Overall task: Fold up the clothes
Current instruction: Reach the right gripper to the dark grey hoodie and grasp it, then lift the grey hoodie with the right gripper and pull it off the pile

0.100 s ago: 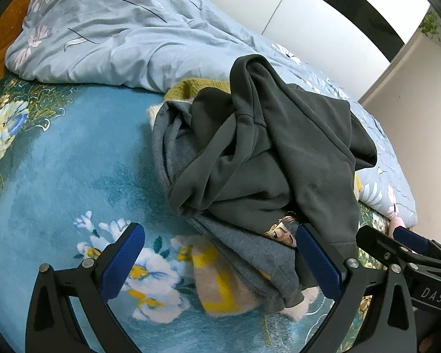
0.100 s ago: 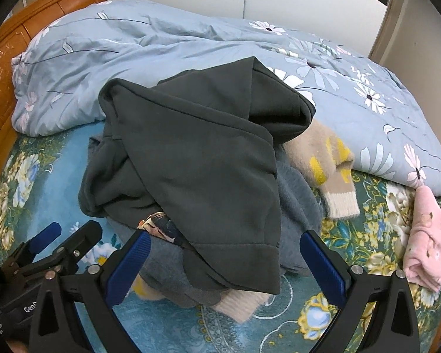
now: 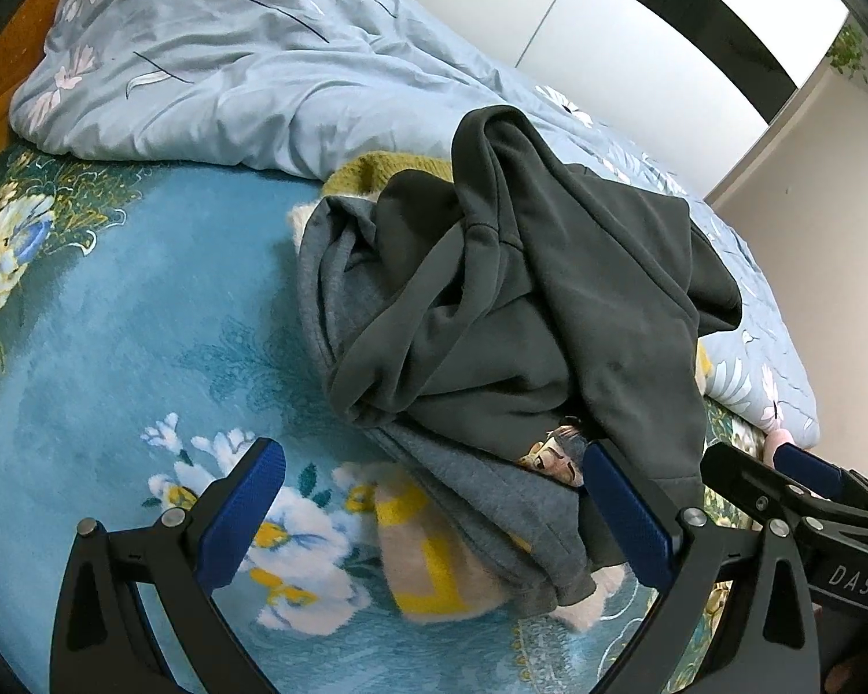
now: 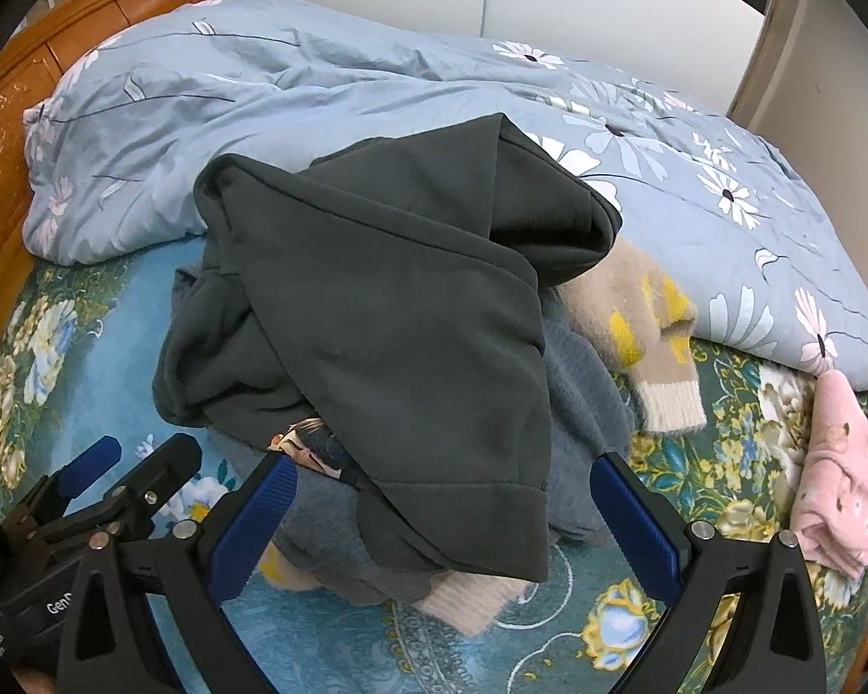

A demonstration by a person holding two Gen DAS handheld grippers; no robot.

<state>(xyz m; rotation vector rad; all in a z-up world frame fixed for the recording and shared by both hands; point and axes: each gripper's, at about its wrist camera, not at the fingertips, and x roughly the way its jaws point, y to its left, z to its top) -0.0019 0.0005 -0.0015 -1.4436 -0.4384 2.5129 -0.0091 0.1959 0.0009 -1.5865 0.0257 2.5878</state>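
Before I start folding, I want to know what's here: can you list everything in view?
Dark grey fleece hoodie: one, top of pile.
Mid-grey sweatshirt: one, beneath hoodie, cartoon print showing.
Beige and yellow fuzzy sweater: one, under pile.
Olive knit garment: one, behind pile.
Pink garment: one, right edge of bed.
Light blue floral duvet: one, bunched behind.
Teal floral bedspread: one, under everything.
Wooden headboard: one, orange-brown, left.
Left gripper: open.
Right gripper: open.

Both fisheye views sit low and close before the clothes pile (image 3: 521, 312) (image 4: 387, 312), looking slightly down along their own blue fingers at the frame bottom. The left wrist view faces it from the left, the right from the right; each catches the other gripper in a lower corner
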